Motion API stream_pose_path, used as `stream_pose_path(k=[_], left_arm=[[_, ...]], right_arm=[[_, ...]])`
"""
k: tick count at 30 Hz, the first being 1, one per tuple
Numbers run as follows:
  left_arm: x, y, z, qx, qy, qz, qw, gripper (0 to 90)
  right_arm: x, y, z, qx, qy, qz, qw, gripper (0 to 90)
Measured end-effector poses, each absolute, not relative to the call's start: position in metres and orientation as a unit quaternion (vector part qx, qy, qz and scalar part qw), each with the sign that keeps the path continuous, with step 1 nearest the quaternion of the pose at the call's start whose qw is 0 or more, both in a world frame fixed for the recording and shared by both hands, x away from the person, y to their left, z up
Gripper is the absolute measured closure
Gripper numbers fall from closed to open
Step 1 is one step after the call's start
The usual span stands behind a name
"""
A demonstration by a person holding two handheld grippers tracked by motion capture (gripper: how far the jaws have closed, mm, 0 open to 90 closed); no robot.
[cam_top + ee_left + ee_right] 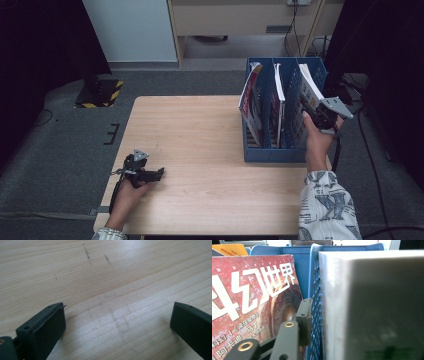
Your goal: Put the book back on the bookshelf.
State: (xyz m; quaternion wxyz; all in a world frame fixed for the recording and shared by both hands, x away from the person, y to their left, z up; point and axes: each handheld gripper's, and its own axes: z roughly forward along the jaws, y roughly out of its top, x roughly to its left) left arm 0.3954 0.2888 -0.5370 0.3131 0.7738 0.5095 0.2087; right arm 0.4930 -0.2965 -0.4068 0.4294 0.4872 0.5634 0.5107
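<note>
My right gripper (316, 114) was up at the blue file rack (274, 150) on the right side of the wooden table (200, 150), against the thick white book (310, 85) standing tilted in the rack's rightmost compartment. In the right gripper view one black jaw sat on the near side of the blue mesh divider (315, 315), with the book's pale page block (372, 305) close beside it; the other jaw was hidden behind the book, so I couldn't tell whether the pads were pressing on it. A red magazine (254, 297) leaned in the next compartment over. My left gripper (145, 172) lay on the table near its front left corner, well apart from the rack, jaws spread wide over bare wood (112, 290), gripping nothing.
</note>
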Motion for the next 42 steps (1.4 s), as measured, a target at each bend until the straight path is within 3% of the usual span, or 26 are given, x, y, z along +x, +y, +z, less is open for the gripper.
stream_pose_path(k=[15,19,21,23,42], left_arm=[[0.3954,0.2888,-0.537,0.774,0.51,0.209,0.313,0.0],[0.3954,0.2888,-0.537,0.774,0.51,0.209,0.313,0.0],[0.3954,0.2888,-0.537,0.774,0.51,0.209,0.313,0.0],[0.3954,0.2888,-0.537,0.774,0.51,0.209,0.313,0.0],[0.3954,0.2889,-0.537,0.774,0.51,0.209,0.313,0.0]], right_arm=[[0.4904,-0.2961,-0.407,0.481,0.574,0.514,0.419,54.9],[0.489,-0.2964,-0.4089,0.479,0.579,0.508,0.422,62.5],[0.4879,-0.2961,-0.409,0.468,0.59,0.5,0.428,71.1],[0.4877,-0.2948,-0.4087,0.463,0.594,0.493,0.436,72.6],[0.4902,-0.292,-0.4063,0.441,0.62,0.442,0.476,73.4]])
